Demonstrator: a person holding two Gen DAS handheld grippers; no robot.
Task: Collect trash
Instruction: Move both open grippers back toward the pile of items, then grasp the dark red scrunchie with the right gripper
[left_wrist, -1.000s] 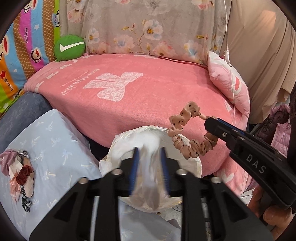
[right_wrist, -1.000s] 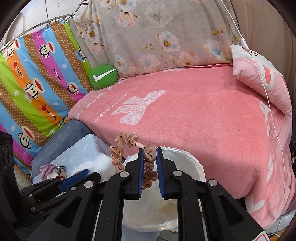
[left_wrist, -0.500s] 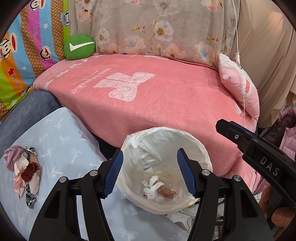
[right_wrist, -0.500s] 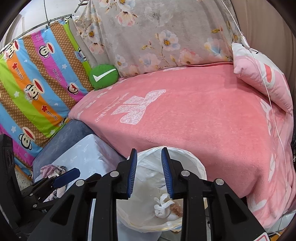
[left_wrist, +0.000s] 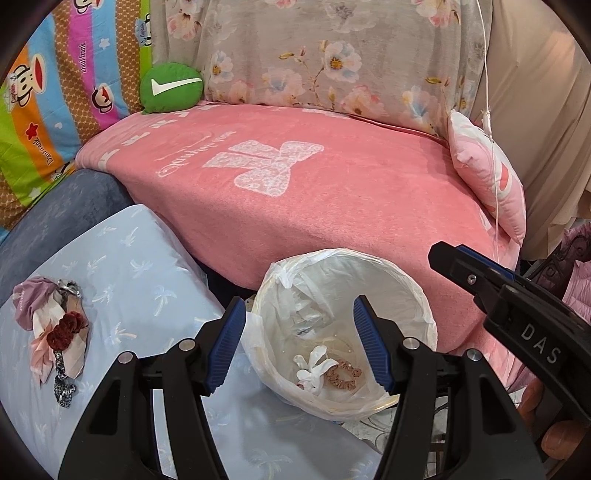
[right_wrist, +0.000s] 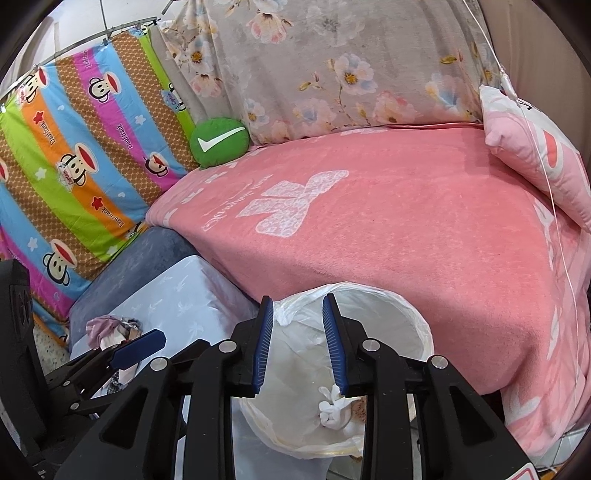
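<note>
- My left gripper (left_wrist: 299, 343) hangs over the bin (left_wrist: 413, 280), jaws spread wide after just opening, nothing between them.
- My right gripper (right_wrist: 298, 343) has its jaws parted too, just eased apart and empty, above the same bin.
- The spotted scrunchie (left_wrist: 343, 373) lies at the bin's bottom, touching a white tissue wad (left_wrist: 312, 365).
- More scraps (left_wrist: 51, 332) sit on the pale blue cloth (left_wrist: 147, 273).

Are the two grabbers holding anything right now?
No. The left gripper and right gripper are both open and empty, above the white-lined round trash bin; a crumpled white tissue and spotted pink scrunchie lie inside.
</note>
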